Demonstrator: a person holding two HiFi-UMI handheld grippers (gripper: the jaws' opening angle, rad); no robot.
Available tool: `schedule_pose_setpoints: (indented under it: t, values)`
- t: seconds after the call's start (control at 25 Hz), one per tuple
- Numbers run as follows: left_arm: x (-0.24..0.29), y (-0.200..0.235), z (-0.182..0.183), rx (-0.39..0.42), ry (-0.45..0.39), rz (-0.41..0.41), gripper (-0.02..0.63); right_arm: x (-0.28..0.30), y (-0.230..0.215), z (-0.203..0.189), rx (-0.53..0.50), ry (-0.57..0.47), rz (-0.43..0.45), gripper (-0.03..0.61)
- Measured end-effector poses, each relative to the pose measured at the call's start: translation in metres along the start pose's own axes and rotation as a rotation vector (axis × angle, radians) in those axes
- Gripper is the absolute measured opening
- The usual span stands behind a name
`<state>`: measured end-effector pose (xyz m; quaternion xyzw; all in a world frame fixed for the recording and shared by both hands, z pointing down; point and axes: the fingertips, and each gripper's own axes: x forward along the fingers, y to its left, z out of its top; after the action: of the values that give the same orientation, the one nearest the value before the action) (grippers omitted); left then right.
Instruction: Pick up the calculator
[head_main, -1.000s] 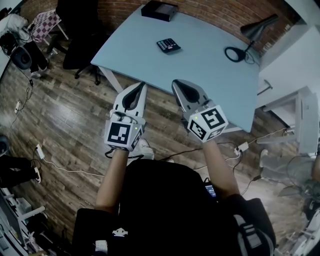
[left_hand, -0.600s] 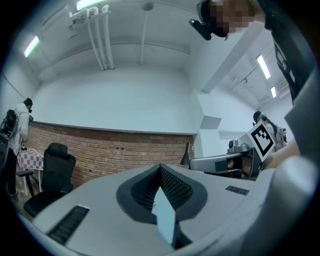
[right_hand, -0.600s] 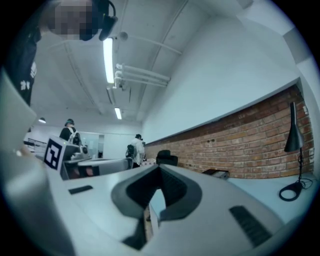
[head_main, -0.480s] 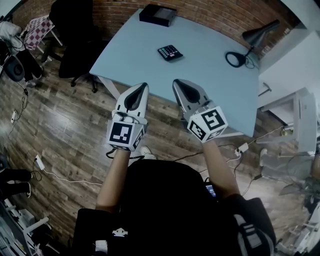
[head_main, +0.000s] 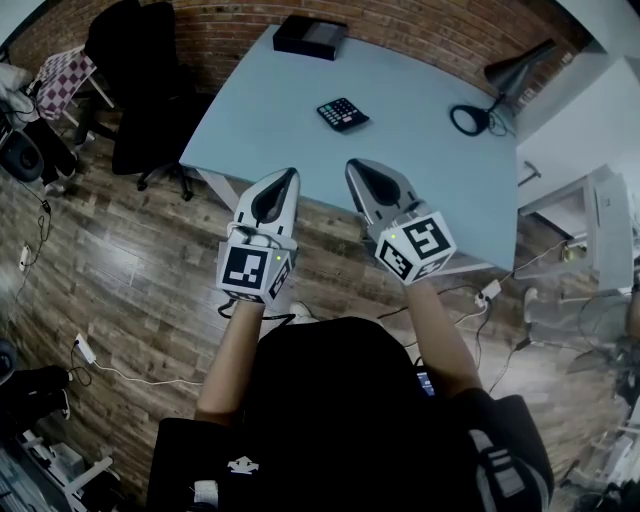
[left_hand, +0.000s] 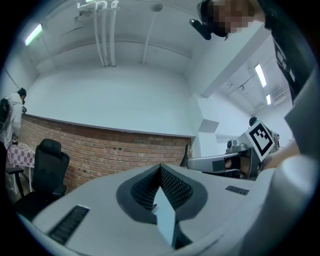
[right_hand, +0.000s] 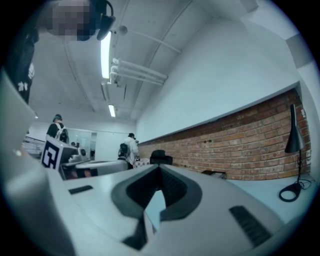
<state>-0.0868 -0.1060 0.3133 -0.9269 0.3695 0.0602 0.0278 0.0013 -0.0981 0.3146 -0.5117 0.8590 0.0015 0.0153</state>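
The calculator (head_main: 343, 113), small and black with rows of keys, lies on the pale blue table (head_main: 430, 170) toward its far middle. I hold both grippers side by side in front of the table's near edge, well short of the calculator and pointing toward it. The left gripper (head_main: 289, 174) is shut and holds nothing; the left gripper view shows its jaws (left_hand: 160, 169) meeting at the tip. The right gripper (head_main: 353, 164) is also shut and holds nothing, its tip (right_hand: 159, 167) just over the table's near edge. Neither gripper view shows the calculator.
A black box (head_main: 310, 37) sits at the table's far edge by the brick wall. A black desk lamp (head_main: 515, 62) with a ring base (head_main: 470, 115) stands at the right end. A black office chair (head_main: 150, 90) is left of the table. Cables (head_main: 110, 370) trail over the wooden floor.
The table and the calculator have come nearer and lower in the head view as I step forward. Both grippers keep the same shut pose side by side.
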Motion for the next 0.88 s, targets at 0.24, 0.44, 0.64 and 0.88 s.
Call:
schedule_pose_setpoints:
  t: [0.24,0.44,0.64,0.88]
  values:
    - [0.0,0.012,-0.006,-0.019,-0.009,-0.005,0.008,0.004,0.001,-0.005,-0.017,0.015,-0.023,0.005]
    - [0.005,0.014,-0.009,-0.027,-0.002,-0.015,0.008,0.009,-0.005,-0.006,-0.014,0.025,-0.033,0.005]
    - [0.014,0.015,-0.015,-0.041,0.016,-0.014,0.008,0.014,-0.016,-0.004,-0.008,0.03,-0.035,0.005]
    - [0.033,0.016,-0.022,-0.043,0.033,-0.011,0.008,0.018,-0.039,-0.005,0.002,0.036,-0.043,0.005]
